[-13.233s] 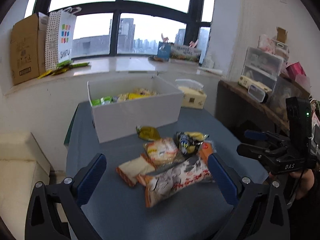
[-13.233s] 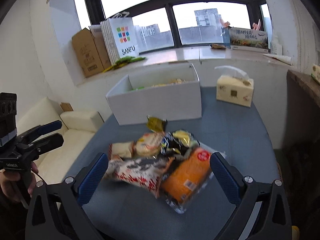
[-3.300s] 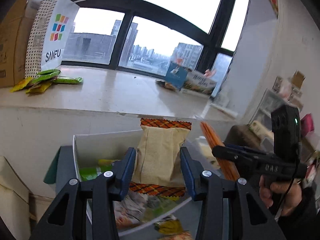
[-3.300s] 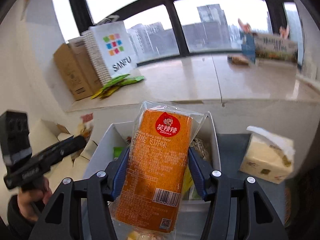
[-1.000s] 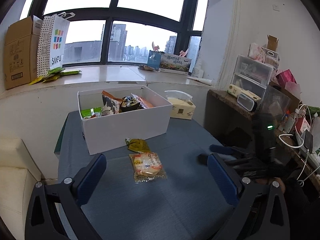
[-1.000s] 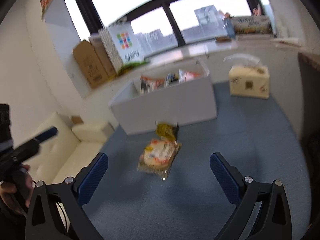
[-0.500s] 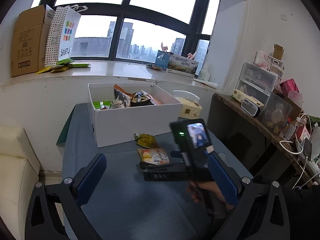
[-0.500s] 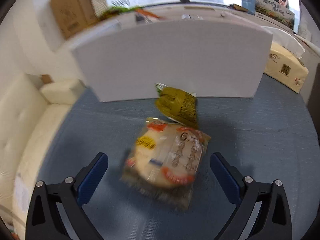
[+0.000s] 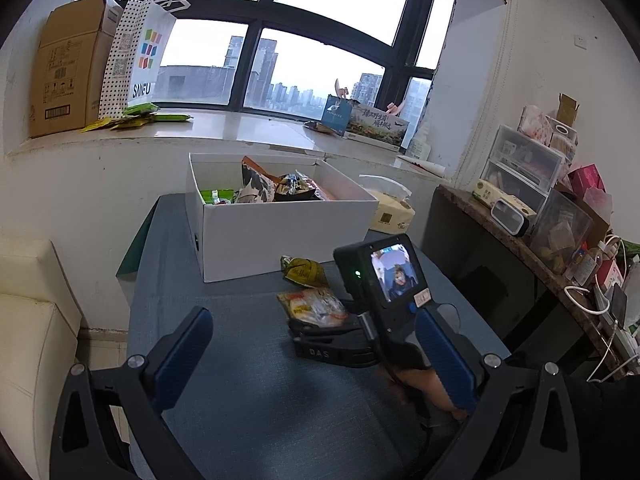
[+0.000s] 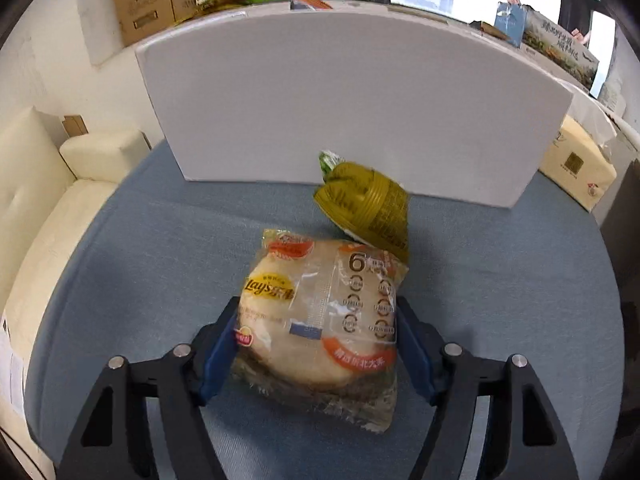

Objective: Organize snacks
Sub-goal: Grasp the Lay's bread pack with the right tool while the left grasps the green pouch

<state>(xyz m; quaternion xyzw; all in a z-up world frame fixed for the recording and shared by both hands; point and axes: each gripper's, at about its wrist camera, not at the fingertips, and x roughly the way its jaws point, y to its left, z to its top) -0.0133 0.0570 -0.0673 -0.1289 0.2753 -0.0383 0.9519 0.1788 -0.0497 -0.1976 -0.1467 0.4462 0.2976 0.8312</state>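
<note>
Chips are being taken: the Lay's packet (image 10: 320,316) is clamped between the two blue pads of the right tool (image 10: 316,344), jaws closed in against its left and right edges, low over the blue desk (image 10: 120,264). The grip is set across the packet's width, presumably so the soft bag can be lifted without folding. Its long axis is seen running away from the camera toward the white box (image 10: 352,104), printed face up, far end tipped slightly right. Whether it is off the cloth yet cannot be told. A small olive-yellow packet (image 10: 366,204) lies just beyond, touching or overlapping the far right corner of the chips and close to the box's front wall; it could be dragged along on the lift. From the other side, the left tool (image 9: 320,360) is held back and spread wide, nothing between its pads, apparently kept clear while the right one works. Several snacks are already heaped inside the white box (image 9: 280,224). A tissue pack (image 9: 390,212) sits beside the box's right end.
</note>
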